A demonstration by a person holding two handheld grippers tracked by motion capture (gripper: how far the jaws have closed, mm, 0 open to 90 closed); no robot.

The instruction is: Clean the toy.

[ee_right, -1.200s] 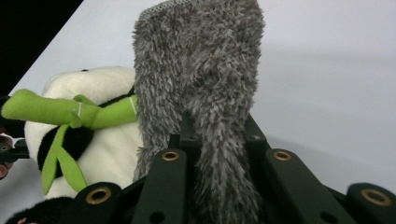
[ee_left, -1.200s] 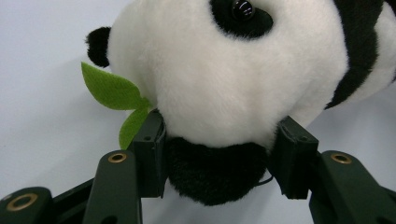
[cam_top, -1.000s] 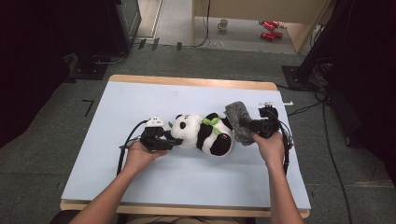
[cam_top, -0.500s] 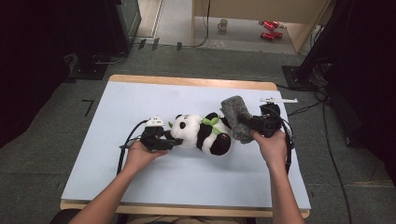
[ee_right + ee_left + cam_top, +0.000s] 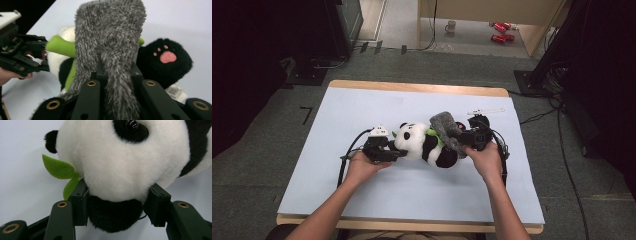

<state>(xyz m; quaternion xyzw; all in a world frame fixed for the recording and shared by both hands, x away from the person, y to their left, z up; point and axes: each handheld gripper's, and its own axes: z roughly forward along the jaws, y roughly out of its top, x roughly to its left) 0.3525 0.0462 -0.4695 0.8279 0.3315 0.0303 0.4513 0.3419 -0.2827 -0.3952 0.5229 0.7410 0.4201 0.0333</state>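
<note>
A black and white panda plush [image 5: 424, 145] lies on its side in the middle of the light blue table [image 5: 362, 107]. My left gripper [image 5: 396, 152] is shut on the panda's head [image 5: 120, 157], its jaws pressing into the black and white fur beside a green felt leaf [image 5: 58, 167]. My right gripper [image 5: 462, 140] is shut on a grey fuzzy cloth [image 5: 444, 127], which it holds over the panda's body. In the right gripper view the cloth [image 5: 110, 32] stands up between the jaws, in front of a black paw with pink pads [image 5: 165, 57].
A thin white strip [image 5: 486, 111] lies on the table behind the right gripper. A barcode tag [image 5: 175, 91] hangs by the panda's paw. Cables trail from both grippers. On the floor beyond the table sit a mug [image 5: 451, 25] and red objects [image 5: 499, 32].
The right gripper has carried the grey cloth leftward, from beside the panda's rear to over its body. The left gripper has stayed on the head.
</note>
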